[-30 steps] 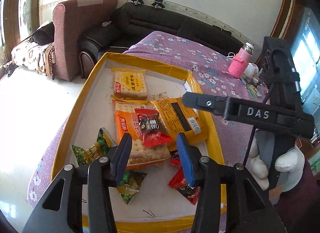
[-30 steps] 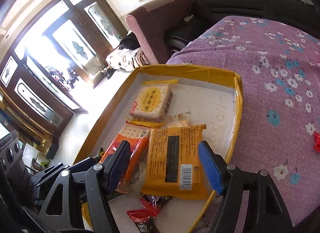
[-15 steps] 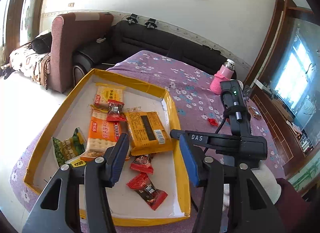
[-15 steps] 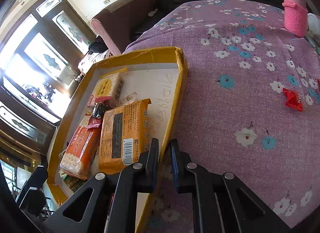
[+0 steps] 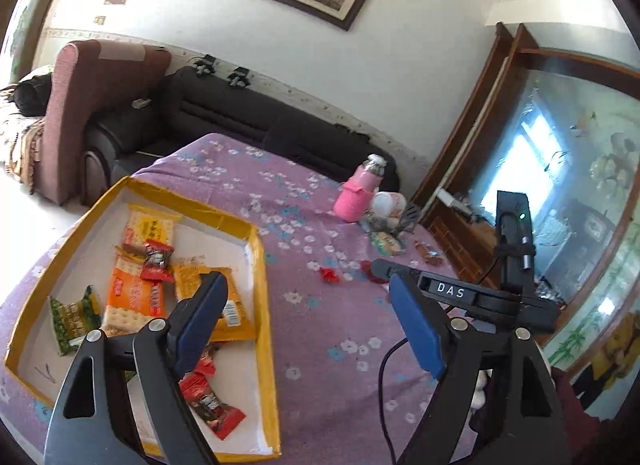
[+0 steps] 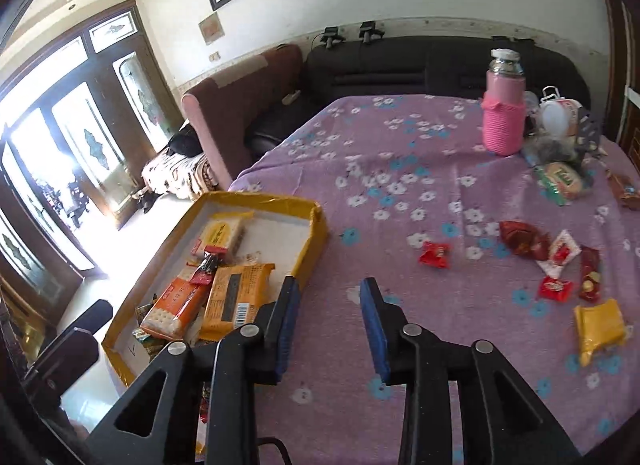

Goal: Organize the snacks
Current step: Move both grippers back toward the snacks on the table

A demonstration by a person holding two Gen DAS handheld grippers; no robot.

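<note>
The left tongs (image 5: pixel 308 321) hang with jaws wide apart and empty, above the right edge of the yellow tray (image 5: pixel 262 285). The right tongs (image 6: pixel 329 325) are also apart and empty, over the purple flowered cloth (image 6: pixel 400 137) just right of the tray. Inside the tray lie cracker packs (image 6: pixel 176 305), an orange packet (image 6: pixel 236 297) and small red candies (image 5: pixel 208 405). More red candies (image 6: pixel 436 255) and a yellow packet (image 6: pixel 600 325) lie loose on the surface at the right, well apart from the tray. A pink bottle (image 6: pixel 504 113) stands at the far side.
</note>
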